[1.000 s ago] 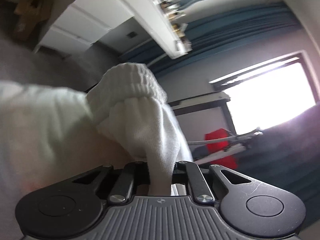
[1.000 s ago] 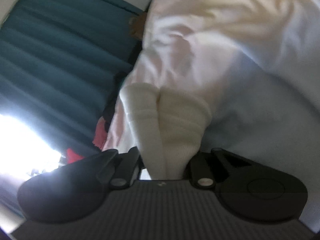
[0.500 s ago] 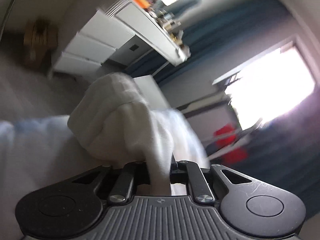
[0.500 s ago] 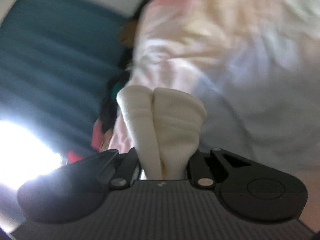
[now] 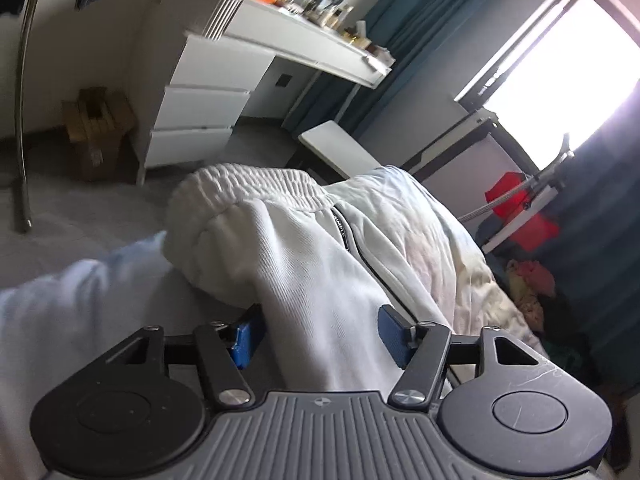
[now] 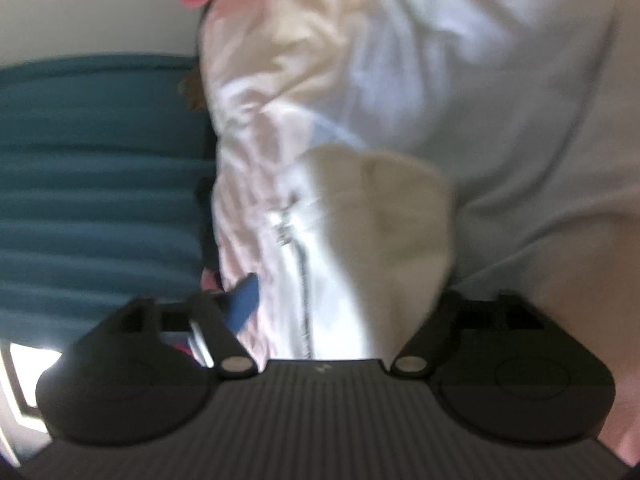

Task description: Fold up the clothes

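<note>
Both tongs, left [image 5: 320,336] and right [image 6: 340,300], spread wide, white zip jacket [image 5: 320,264] lengthwise between them, ribbed hem [image 5: 240,184] forward.

Left wrist view: sits just behind the left gripper [image 5: 320,336], looks forward along its fingers, tilted, very close over a white garment [image 5: 304,264], out to a white desk [image 5: 280,36], teal curtain [image 5: 404,20] and bright window [image 5: 560,64].

Right wrist view: behind the right gripper [image 6: 344,300], blurred, equally close to the garment [image 6: 360,216], with the curtain [image 6: 100,160] at left.

Shared: the garment with its zipper, and the curtain.
</note>
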`<state>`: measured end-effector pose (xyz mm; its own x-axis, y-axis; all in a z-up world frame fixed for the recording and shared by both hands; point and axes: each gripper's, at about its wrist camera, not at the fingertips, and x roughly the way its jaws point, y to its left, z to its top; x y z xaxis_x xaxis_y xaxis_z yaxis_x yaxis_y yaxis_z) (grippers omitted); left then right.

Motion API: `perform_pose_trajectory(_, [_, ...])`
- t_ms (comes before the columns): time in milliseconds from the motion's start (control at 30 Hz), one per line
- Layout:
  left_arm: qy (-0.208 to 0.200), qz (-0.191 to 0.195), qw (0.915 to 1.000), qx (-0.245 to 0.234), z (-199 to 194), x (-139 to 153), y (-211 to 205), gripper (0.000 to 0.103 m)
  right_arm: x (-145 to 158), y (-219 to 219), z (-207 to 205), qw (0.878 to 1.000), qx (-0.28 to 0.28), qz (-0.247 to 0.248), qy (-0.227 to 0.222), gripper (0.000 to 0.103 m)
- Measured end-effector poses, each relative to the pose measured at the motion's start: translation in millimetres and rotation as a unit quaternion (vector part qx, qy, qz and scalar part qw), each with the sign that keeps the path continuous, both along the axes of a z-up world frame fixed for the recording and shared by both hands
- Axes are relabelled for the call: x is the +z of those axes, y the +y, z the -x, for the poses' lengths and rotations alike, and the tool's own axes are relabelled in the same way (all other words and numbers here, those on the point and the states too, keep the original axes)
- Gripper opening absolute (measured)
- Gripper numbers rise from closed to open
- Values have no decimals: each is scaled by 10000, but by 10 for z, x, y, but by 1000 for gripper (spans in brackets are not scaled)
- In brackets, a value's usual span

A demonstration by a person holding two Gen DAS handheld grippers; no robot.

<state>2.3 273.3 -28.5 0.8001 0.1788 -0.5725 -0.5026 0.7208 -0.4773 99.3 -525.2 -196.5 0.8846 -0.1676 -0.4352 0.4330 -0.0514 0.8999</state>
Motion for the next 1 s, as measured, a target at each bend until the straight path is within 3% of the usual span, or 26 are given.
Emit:
perform_pose_trajectory(133, [-30, -410, 9991, -38, 134, 120, -157, 74, 141, 79, -86, 9989, 188, 419, 133, 84])
perform_pose_trajectory(333, [-26, -944, 9954, -171, -46, 212, -424, 76, 259, 134, -98, 9947, 165, 880, 500, 85])
perform_pose_trajectory(567, [76, -880, 9959, -178, -216, 286, -586, 78, 363, 179, -127, 9905, 23, 1159, 741, 85])
perform_pose_trajectory(800, [-5, -1023, 9946, 149, -64, 252, -562, 78, 415, 214, -206, 9836, 160, 1580, 853, 85])
perform_pose_trajectory(900, [16, -1179, 9927, 255, -22, 229, -548, 79, 353, 188, -214, 9848, 183, 1540, 779, 85])
perform_pose_trajectory(1000, [99, -1134, 9929, 349, -4, 184, -511, 79, 213, 85, -191, 9906, 260, 1167, 660, 82])
